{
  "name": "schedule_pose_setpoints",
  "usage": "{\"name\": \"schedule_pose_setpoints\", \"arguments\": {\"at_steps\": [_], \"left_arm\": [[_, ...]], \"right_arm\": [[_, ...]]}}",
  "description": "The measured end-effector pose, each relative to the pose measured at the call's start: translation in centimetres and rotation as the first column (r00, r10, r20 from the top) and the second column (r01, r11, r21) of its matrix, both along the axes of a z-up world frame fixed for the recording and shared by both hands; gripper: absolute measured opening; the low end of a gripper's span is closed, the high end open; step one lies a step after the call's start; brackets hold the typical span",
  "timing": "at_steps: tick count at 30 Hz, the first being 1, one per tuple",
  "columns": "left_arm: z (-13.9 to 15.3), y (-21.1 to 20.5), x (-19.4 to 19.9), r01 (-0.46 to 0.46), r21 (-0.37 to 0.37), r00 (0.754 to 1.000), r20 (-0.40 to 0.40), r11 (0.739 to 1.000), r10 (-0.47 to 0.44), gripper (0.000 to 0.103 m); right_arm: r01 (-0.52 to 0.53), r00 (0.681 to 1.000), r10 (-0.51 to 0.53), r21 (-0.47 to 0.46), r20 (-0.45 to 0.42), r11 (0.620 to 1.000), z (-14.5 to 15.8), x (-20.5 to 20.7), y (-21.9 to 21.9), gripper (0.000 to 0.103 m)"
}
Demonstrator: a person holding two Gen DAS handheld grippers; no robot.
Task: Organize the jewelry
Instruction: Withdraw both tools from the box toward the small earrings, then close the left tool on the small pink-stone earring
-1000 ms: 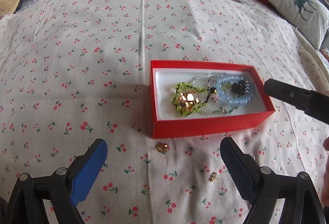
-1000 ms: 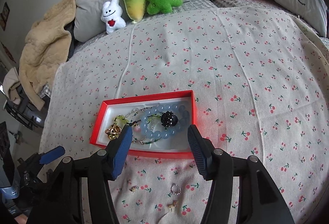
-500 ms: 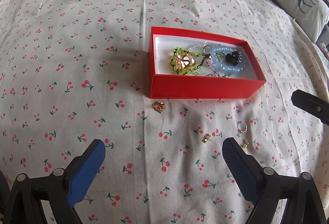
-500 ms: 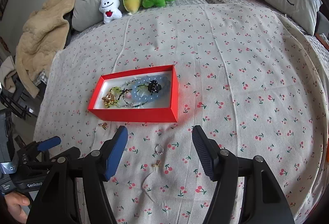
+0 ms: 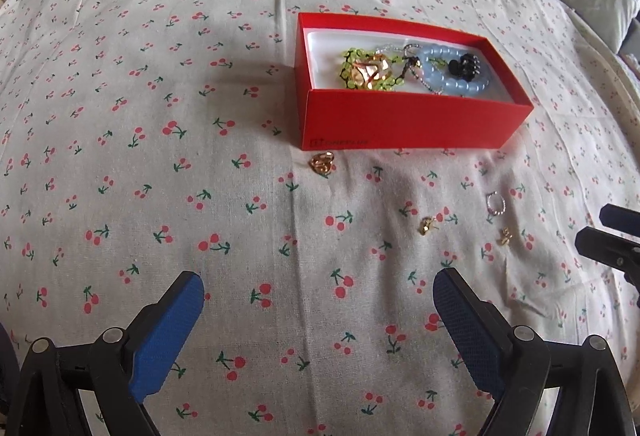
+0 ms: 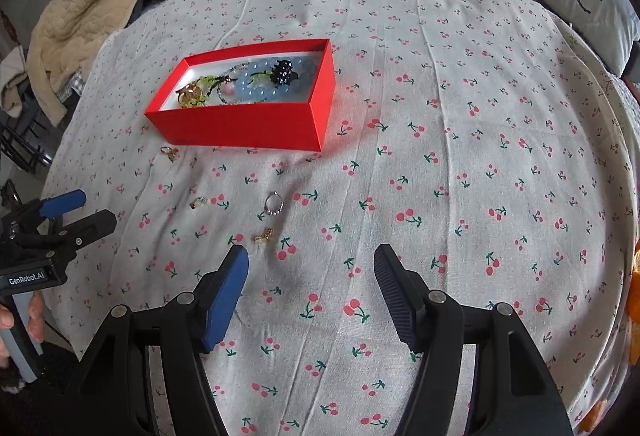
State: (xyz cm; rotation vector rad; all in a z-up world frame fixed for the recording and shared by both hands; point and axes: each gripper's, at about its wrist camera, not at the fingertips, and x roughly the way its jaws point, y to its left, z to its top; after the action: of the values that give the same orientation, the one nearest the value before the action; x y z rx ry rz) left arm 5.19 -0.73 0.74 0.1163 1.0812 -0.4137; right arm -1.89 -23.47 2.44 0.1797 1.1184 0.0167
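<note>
Step in hand: approach for a pick; both tongs hang over the cherry-print bedspread (image 6: 460,108), short of the loose pieces.
Right gripper (image 6: 311,294): jaws have just been opening, now well apart, nothing between them; the small gold charm (image 6: 264,235) lies just ahead of its blue left pad.
Left gripper (image 5: 318,332): jaws wide, empty, bare cloth between the pads.
Loose jewelry: silver hoop ring (image 6: 274,204) beyond the charm; small gold stud (image 6: 198,201) to its left; gold knot ring (image 5: 321,163) just beside the box's near wall. All on the cloth, outside the box.
Container: red cardboard box with white lining (image 6: 256,128), open, no lid seen.
Box contents: pale blue bead bracelet (image 5: 452,76), black bead cluster (image 5: 464,66) on it, green bead loop (image 5: 352,70) with a gold flower piece (image 5: 370,70), a thin silver chain tangled through.
Next move, my reading: lower the right jaws astride the charm and close gently; the pieces are tiny and flat on soft cloth, so pinching fabric is the risk.
</note>
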Motion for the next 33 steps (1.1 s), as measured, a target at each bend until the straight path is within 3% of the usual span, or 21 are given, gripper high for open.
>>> {"name": "schedule_pose_setpoints", "arguments": {"at_steps": [4,9,14,20,22,33], "left_arm": [[-1.1,-0.9,-0.4,0.054,0.035,0.998,0.006,0.998,-0.055,0.096],[-1.1,-2.0,-0.8,0.127,-0.076,0.992,-0.003,0.989,-0.128,0.090],[-1.4,-4.1,-1.0,0.206,-0.114,0.978,-0.014,0.972,-0.209,0.069],[-3.0,-6.6,-0.8,0.275,-0.091,0.959,-0.051,0.957,-0.280,0.035],[-3.6,-7.1,-0.6,0.278,-0.083,0.957,-0.064,0.957,-0.283,0.031],[-4.7,-8.2,0.9,0.266,-0.043,0.962,-0.057,0.963,-0.268,0.026]], "right_arm": [[0.006,0.999,-0.006,-0.006,-0.033,1.000,-1.2,-0.5,-0.4,0.068],[-0.002,0.999,0.002,-0.014,-0.050,1.000,-1.8,-0.5,-0.4,0.068],[-0.021,0.997,0.017,-0.046,-0.077,0.999,-2.2,-0.2,0.1,0.068],[-0.070,0.992,0.064,-0.055,-0.106,0.996,-2.9,0.1,1.2,0.068],[-0.087,0.990,0.080,-0.051,-0.113,0.995,-3.1,0.2,1.5,0.068],[-0.055,0.990,0.057,0.021,-0.129,0.998,-3.7,1.4,1.1,0.068]]}}
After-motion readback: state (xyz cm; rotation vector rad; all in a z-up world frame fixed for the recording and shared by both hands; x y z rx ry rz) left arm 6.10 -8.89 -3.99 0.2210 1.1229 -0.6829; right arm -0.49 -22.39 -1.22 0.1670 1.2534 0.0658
